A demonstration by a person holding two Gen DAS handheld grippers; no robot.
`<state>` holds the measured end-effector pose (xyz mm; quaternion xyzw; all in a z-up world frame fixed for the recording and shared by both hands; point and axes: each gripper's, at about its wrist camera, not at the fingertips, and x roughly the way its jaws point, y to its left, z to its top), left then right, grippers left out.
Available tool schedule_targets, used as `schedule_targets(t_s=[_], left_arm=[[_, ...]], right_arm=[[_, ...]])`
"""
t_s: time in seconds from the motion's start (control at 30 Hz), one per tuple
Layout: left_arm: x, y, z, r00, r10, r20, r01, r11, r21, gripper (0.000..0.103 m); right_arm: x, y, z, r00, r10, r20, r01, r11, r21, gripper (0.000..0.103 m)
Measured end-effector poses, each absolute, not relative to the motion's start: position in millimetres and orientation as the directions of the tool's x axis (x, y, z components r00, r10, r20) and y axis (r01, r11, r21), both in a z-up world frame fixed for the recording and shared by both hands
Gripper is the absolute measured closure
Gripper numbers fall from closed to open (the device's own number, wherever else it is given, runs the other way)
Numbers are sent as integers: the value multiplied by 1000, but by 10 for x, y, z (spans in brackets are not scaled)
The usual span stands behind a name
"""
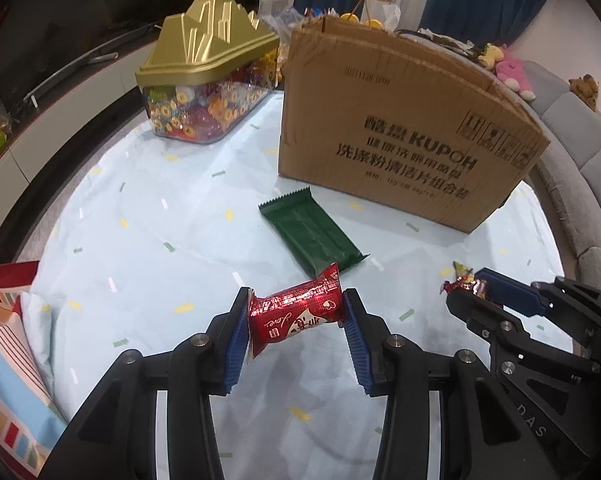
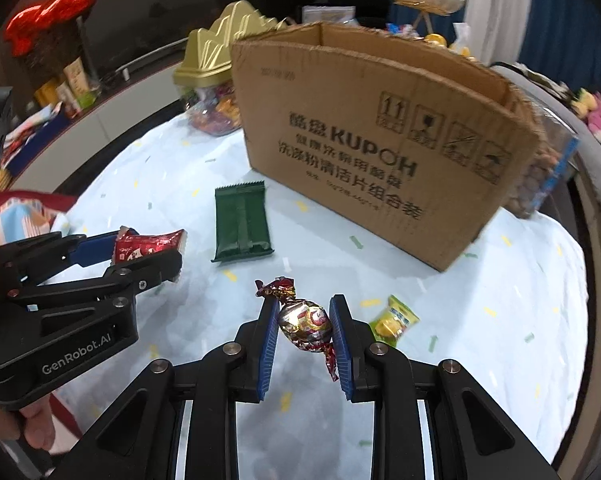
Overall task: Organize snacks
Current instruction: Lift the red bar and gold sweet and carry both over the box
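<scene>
My bench [image 1: 148, 208], under its pale speckled cloth, is mostly picked over. The open cardboard box [image 1: 400, 128] stands at the far side, and I take it for the place the snacks go, though I cannot see what it holds from here. Beside it sits the gold-lidded candy jar [image 1: 204, 92], already full of sweets.

Left on the cloth are a dark green wafer packet [image 1: 310, 236] lying flat in front of the box, and a small yellow-green candy [image 2: 394, 320] just beside my right tongs [image 2: 304, 322].

My left tongs [image 1: 296, 312] are clamped on a red snack bar [image 1: 296, 308], held clear of the cloth. My right tongs are pressed tight on a foil-wrapped round candy [image 2: 306, 320], its twisted ends poking out above and below the pads.

So I judge two pieces in hand and bound for the box, two more left to fetch.
</scene>
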<state>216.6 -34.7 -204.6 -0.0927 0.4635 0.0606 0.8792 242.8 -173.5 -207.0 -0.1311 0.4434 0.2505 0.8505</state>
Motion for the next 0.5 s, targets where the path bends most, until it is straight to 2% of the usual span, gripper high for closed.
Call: schedule_targets(t_s=[0.5], left_arm=[[2027, -307, -1546, 619, -37, -785, -105, 986, -130, 59]], right_arm=[[2078, -1831, -1523, 583, 222, -782, -336, 942, 17, 76]])
